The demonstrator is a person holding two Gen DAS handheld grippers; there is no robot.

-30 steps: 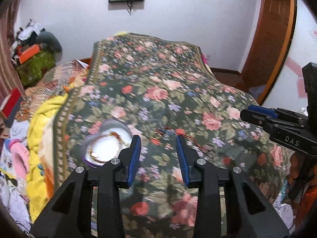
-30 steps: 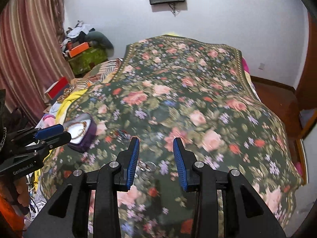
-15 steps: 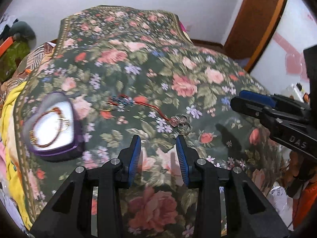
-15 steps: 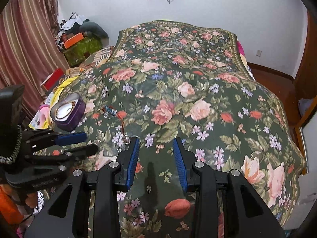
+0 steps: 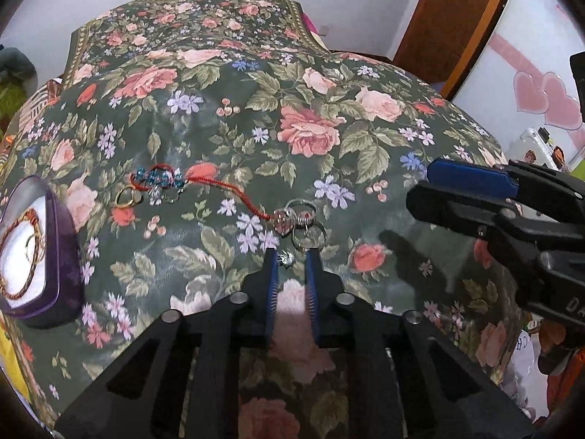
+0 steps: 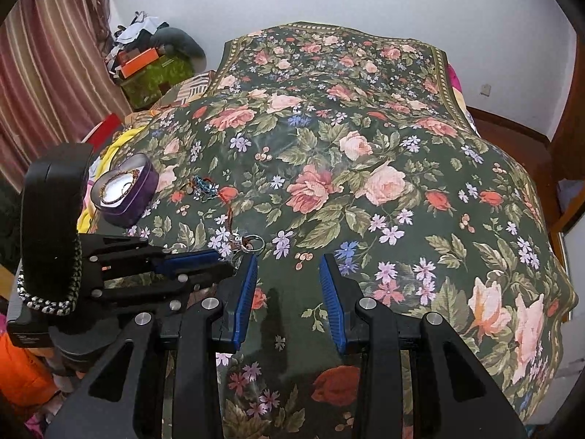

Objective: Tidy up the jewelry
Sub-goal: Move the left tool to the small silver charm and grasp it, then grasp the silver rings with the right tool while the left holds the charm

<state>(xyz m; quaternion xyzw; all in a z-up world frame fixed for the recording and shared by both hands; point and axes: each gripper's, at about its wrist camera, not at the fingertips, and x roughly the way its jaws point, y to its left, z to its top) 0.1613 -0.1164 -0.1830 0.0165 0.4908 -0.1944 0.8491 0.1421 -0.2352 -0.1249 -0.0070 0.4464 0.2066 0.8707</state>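
jewelry mostly loose on the bed (image 5: 365, 73): one bracelet (image 5: 18, 241) in the purple box (image 5: 62, 285) at left; left tool (image 5: 290, 261) closing around a small silver stud (image 5: 286, 258), right tool (image 6: 287, 267) open, empty.

The bed cover (image 5: 204, 117) is dark green, printed with pink and salmon roses, red buds, pale green leaves and small lilac, white and blue flowers; its far edge has a tan patterned border. Left of the left tool (image 5: 291, 258), whose body is black with blue ribbed pads, the jewelry box (image 5: 55, 292) is purple outside with a white inside, and a gold and reddish bracelet (image 5: 22, 252) lies in it. Ahead of that tool lie a red cord (image 5: 234, 187) with turquoise beads (image 5: 161, 178), a gold ring (image 5: 124, 197) and silver rings (image 5: 305, 219). The right tool (image 6: 287, 258) is also black with blue pads. Far to its left, the curtain (image 6: 44, 66) is striped in dusty pink and brown.
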